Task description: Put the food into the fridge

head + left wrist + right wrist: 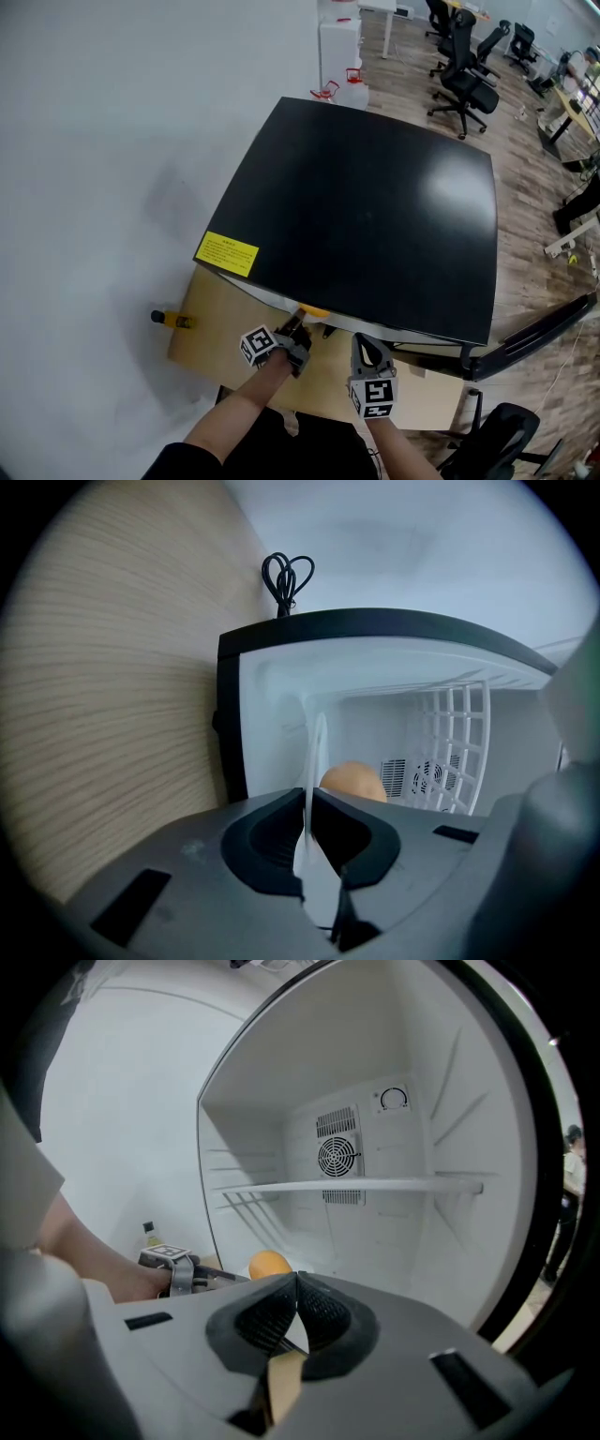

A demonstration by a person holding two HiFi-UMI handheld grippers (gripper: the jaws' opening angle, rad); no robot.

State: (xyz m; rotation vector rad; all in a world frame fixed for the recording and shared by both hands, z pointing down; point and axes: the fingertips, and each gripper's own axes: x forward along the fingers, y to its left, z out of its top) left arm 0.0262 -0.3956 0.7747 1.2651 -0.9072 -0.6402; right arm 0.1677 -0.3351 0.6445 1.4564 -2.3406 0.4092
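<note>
Evidently we are at the placing step: the round orange food sits right at the mouth of the small black fridge, low down on its floor, just ahead of the left hand-held gripper. In the left gripper view its jaws are pressed together on a thin clear film that runs up from between them toward the orange food. We take the film to be the edge of a bag or wrap around the food, though we cannot tell for sure.

The right hand-held gripper hovers beside the left one, over the wooden tabletop. In its own view the jaw tips meet with nothing between them. That view looks into the fridge, where we see a bare white shelf across the middle and the orange food below it, near the front. A small bottle stands on the tabletop well to the left.

We judge the task nearly done. The next move calls for easing the food a little deeper so it clears the door line, then parting the left jaws to let go of the film and drawing back without dragging it out. The door, out of sight in these views, would need shutting after that.
</note>
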